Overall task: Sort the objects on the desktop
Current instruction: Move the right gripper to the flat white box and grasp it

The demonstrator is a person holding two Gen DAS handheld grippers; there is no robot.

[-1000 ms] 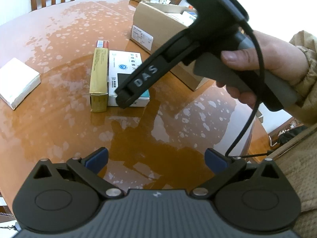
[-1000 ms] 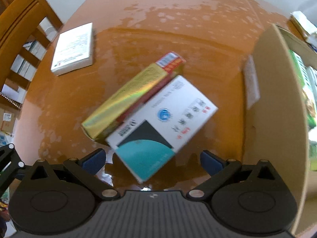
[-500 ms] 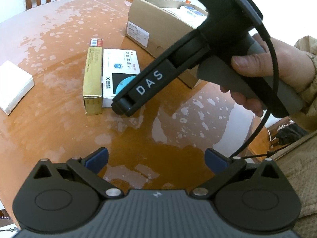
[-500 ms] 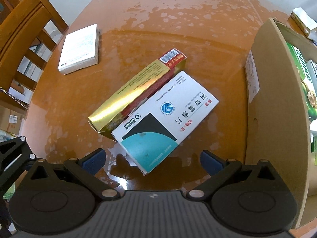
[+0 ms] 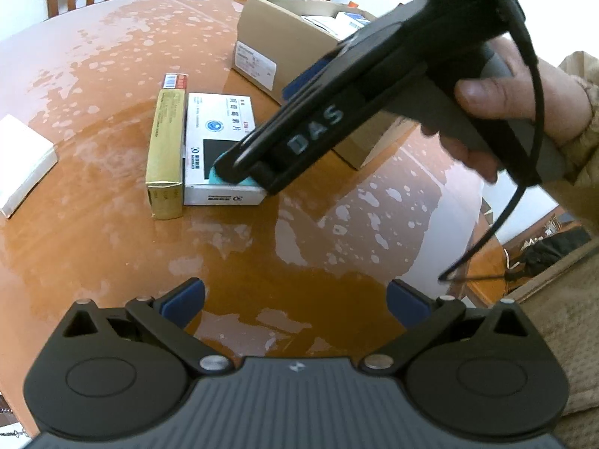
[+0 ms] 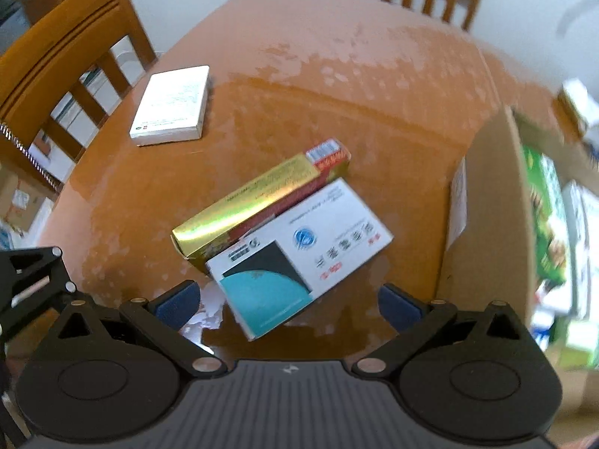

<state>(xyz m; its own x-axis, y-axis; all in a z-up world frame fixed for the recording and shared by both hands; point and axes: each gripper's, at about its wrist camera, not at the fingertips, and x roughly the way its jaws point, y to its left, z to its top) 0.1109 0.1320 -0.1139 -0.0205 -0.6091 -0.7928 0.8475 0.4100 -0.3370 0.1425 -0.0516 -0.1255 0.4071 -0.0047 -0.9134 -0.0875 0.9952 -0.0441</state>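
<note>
A white box with a teal and black panel lies flat on the orange table, pressed side by side against a long gold box. My right gripper is open just above them, and the teal end of the white box reaches in between its blue fingertips. In the left wrist view the right gripper, held by a hand, hangs over the near end of the white box, with the gold box to its left. My left gripper is open over bare table, well short of both boxes.
An open cardboard carton holding packets stands right of the boxes, also the carton behind them. A flat white box lies at the table's left edge, seen too as white box. Wooden chairs stand around the table.
The right gripper has come down and closer to the white box, whose teal end now sits between its open fingers. The left gripper has stayed open over the table.
</note>
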